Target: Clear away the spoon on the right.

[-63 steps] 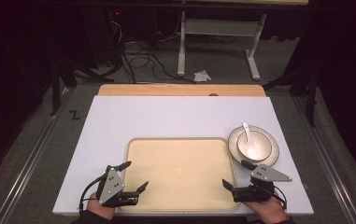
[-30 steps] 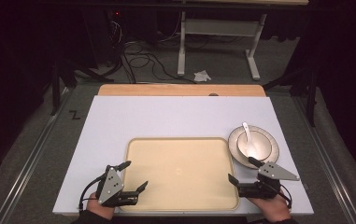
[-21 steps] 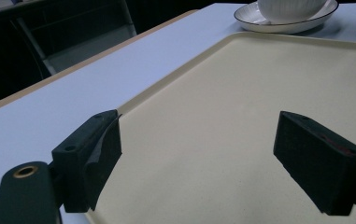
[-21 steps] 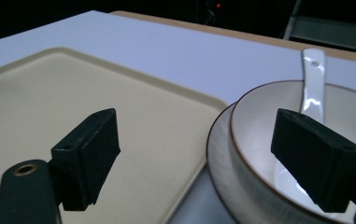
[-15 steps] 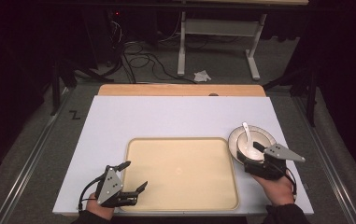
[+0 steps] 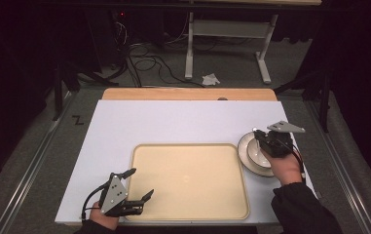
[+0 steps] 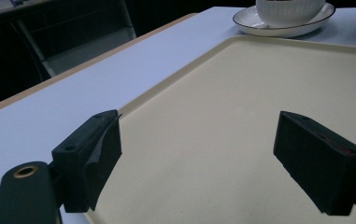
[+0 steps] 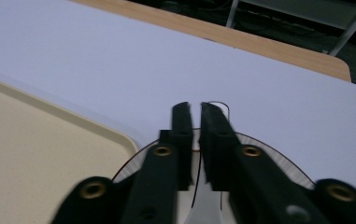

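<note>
The white worktop (image 6: 173,122) is taking up the middle of the high view, with a wooden edge along its far side. A beige tray (image 6: 189,181) is lying at lower centre. To the tray's right, a white plate (image 6: 247,161) is carrying a small white bowl (image 6: 256,155), and a spoon (image 8: 203,205) is resting in that bowl.

The left gripper (image 6: 135,192) is sitting at lower left, its jaws spread wide over the tray's near corner with nothing between them. The right gripper (image 6: 260,139) is hanging over the bowl at right; its jaws have just been closing and are now clenched on the thin spoon handle, which is showing in the narrow gap between them in the right gripper view.

The handle is slim and smooth, so I judge it could be pivoting or slipping in that pinch, dropping back and clattering against the bowl. A sideways pull might also be dragging the bowl across the plate.

A black "Z" mark (image 6: 77,120) is showing on the floor at left; no other writing is legible.
</note>
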`<state>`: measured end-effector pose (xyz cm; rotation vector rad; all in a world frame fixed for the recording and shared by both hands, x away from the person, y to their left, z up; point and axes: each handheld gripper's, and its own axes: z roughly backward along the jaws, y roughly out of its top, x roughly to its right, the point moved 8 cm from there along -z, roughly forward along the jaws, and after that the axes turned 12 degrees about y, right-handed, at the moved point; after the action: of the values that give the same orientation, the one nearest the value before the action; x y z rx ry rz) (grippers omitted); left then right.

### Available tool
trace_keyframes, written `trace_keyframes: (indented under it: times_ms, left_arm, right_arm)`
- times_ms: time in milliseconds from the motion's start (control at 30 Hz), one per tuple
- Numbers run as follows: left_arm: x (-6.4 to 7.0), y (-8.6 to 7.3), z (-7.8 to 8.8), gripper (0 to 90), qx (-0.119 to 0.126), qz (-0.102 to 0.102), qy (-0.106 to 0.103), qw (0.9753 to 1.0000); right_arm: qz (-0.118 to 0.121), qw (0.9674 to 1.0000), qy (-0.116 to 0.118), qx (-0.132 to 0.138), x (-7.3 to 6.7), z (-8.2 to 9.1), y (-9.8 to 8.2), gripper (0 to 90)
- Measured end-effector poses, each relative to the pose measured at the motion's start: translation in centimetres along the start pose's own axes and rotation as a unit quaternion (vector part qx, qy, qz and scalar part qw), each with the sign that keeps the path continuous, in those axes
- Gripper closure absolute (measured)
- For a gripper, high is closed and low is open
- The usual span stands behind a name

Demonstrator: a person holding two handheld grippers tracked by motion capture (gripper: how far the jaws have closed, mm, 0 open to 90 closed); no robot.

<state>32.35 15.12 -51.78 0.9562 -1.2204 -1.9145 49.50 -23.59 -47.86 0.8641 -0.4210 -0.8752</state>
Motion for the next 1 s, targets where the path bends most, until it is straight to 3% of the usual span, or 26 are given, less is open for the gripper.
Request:
trace_keyframes:
  times_ms: [200, 367, 533, 700, 1000]
  left_arm:
    - [-0.1, 0.0, 0.0, 15.8, 0.0, 0.002, 0.001, 1.0]
    - [-0.2, 0.0, 0.0, 15.9, 0.001, 0.003, 0.001, 1.0]
    - [-0.1, 0.0, 0.0, 15.9, -0.001, 0.001, 0.0, 1.0]
    - [0.0, 0.0, 0.0, 15.9, -0.001, 0.0, 0.0, 1.0]
    - [0.0, -0.1, -0.1, 15.8, -0.003, 0.0, 0.001, 1.0]
  right_arm:
    - [0.025, 0.9978, -0.018, -0.059, 0.1, -2.1, 1.1, 90.0]
    - [0.006, 0.9964, -0.04, -0.075, 2.3, -2.0, 0.8, 90.0]
    - [-0.02, 0.9952, -0.06, -0.075, 4.7, -0.3, -0.1, 90.0]
    - [-0.03, 0.9934, -0.075, -0.081, 6.6, 1.4, -1.6, 90.0]
    - [-0.036, 0.9938, -0.07, -0.079, 7.3, 4.3, -4.1, 90.0]
